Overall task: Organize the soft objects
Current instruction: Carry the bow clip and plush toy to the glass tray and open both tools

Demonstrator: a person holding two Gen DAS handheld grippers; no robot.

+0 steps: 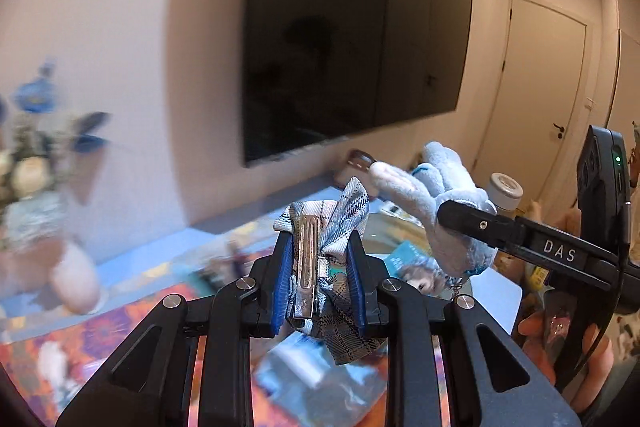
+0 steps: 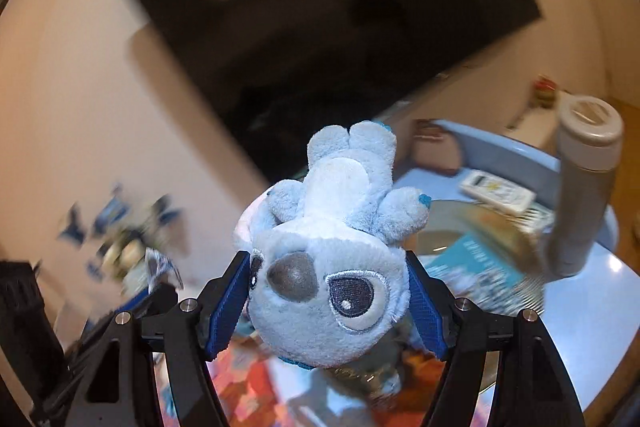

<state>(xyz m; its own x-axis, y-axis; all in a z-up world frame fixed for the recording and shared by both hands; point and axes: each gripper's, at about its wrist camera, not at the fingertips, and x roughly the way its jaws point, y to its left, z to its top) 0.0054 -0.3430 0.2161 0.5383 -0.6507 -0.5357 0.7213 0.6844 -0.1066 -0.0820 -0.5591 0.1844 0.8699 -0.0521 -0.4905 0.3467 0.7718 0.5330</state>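
Note:
My left gripper [image 1: 320, 247] is shut on a plaid fabric bow with a metal hair clip [image 1: 306, 267], held up above the table. To its right in the left wrist view, my right gripper [image 1: 452, 219] carries a light blue plush toy [image 1: 432, 195], and a hand [image 1: 560, 347] shows below it. Seen from the right wrist, my right gripper [image 2: 328, 291] is shut on the plush toy [image 2: 332, 247] by its head, its feet pointing away. The bow [image 2: 162, 267] shows blurred at the left there.
A dark wall-mounted screen [image 1: 352, 39] fills the wall ahead. Below lie a blue table [image 2: 592, 307] with a colourful mat [image 1: 80, 339], books [image 2: 476, 267], a remote [image 2: 496, 189], a grey bottle [image 2: 580, 187] and a vase of blue flowers [image 1: 36, 155]. Doors [image 1: 536, 87] stand at right.

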